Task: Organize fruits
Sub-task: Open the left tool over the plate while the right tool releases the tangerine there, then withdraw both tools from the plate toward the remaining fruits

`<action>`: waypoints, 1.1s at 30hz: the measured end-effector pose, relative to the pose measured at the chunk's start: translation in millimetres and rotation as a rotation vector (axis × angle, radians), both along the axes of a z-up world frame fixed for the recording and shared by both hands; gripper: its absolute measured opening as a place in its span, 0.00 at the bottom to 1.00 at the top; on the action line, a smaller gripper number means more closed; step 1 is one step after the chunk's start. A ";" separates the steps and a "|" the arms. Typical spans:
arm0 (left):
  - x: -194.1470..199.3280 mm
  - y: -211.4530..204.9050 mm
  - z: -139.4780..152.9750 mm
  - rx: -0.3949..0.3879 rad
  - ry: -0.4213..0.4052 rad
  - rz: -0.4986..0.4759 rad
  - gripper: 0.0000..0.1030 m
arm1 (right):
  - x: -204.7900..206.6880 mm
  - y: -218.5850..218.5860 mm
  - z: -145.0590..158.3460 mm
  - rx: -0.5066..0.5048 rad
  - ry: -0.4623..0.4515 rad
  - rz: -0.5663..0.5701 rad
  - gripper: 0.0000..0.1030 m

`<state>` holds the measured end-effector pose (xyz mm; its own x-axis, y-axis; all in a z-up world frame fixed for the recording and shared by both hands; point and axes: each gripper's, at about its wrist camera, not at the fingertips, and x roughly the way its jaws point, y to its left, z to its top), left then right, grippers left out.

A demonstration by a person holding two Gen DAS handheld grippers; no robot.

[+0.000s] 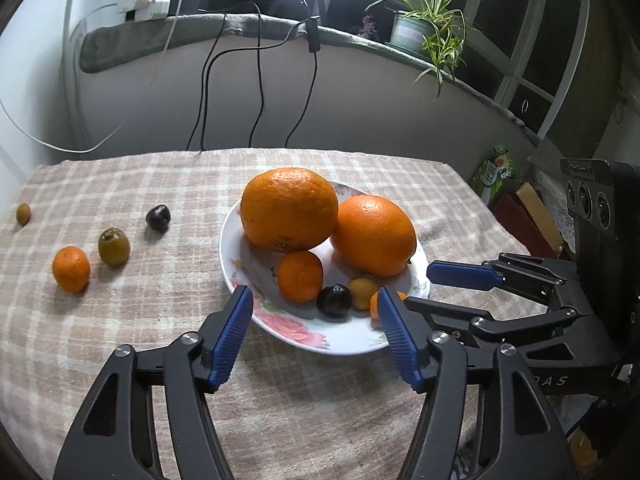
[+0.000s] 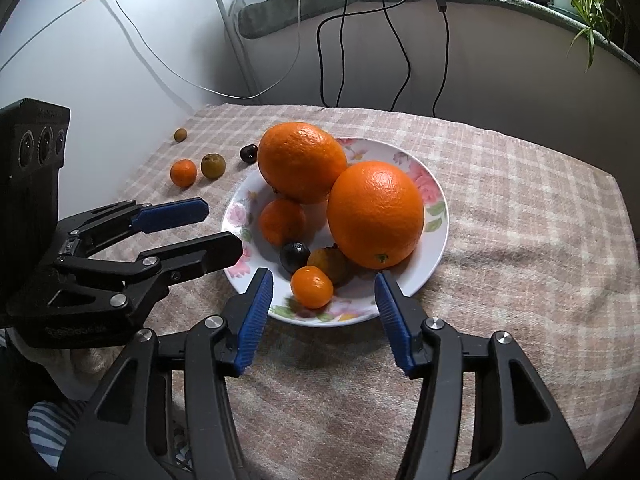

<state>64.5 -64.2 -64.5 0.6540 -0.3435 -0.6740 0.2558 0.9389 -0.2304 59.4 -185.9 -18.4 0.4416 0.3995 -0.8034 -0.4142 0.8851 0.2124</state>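
Both grippers hung over the near rim of the white floral-print plate (image 1: pixel 316 342), low centre of each frame. The left gripper (image 1: pixel 316 336) stood with jaws spread, nothing between the pads. The right gripper (image 2: pixel 324 314) was likewise spread and empty. A small orange mandarin (image 2: pixel 311 286) lay on the plate just beyond its tips; judged freshly set down there, which would explain the parted jaws.

The plate served as the collecting point. On it: two large oranges (image 1: pixel 289 209) leaning together at the back, a mid-sized mandarin (image 1: pixel 300 276), a dark round plum-like fruit (image 1: pixel 334 300) and a dull yellow-brown small fruit (image 1: pixel 362 292) crowded at the front.

Four fruits lay apart on the beige checked tablecloth (image 1: pixel 120 184), left of frame: a small mandarin (image 1: pixel 71 269), a greenish-brown fruit (image 1: pixel 114 246), a dark cherry-like fruit (image 1: pixel 158 218), a small olive-coloured fruit (image 1: pixel 23 213). Judged roughly half gathered; those four lay nearer the left gripper.
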 end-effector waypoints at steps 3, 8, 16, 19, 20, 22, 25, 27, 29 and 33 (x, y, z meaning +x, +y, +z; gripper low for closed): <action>-1.0 1.5 1.9 0.006 -0.004 0.012 0.70 | 0.3 -0.7 0.8 -0.001 -0.003 -0.003 0.57; -2.1 5.1 5.3 0.013 -0.009 0.035 0.75 | 0.5 -5.1 2.9 -0.004 -0.014 -0.022 0.69; -4.4 8.3 8.7 0.027 -0.017 0.046 0.75 | -0.6 -1.2 9.4 -0.019 -0.032 -0.012 0.69; -6.2 11.0 11.4 0.029 -0.026 0.052 0.75 | -0.4 2.4 12.3 -0.026 -0.041 -0.006 0.69; -6.7 11.9 12.2 0.030 -0.028 0.054 0.75 | -0.2 3.2 13.0 -0.028 -0.044 -0.004 0.69; -7.6 14.6 14.3 0.032 -0.035 0.060 0.75 | 0.6 5.6 14.6 -0.032 -0.049 -0.001 0.70; -8.3 18.5 16.5 0.036 -0.042 0.068 0.75 | 1.6 9.6 17.7 -0.038 -0.057 0.005 0.70; -8.6 21.6 17.2 0.037 -0.046 0.074 0.75 | 2.7 13.0 20.2 -0.045 -0.063 0.011 0.70; -9.0 24.4 17.4 0.039 -0.048 0.079 0.75 | 3.9 16.3 22.4 -0.049 -0.069 0.014 0.70; -9.4 31.5 17.9 0.046 -0.053 0.092 0.75 | 7.0 24.1 28.2 -0.052 -0.083 0.022 0.70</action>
<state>55.1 -32.7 -46.6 0.7165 -0.2499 -0.6513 0.1788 0.9682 -0.1747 66.5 -161.8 9.8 0.4993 0.3685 -0.7841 -0.4482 0.8844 0.1303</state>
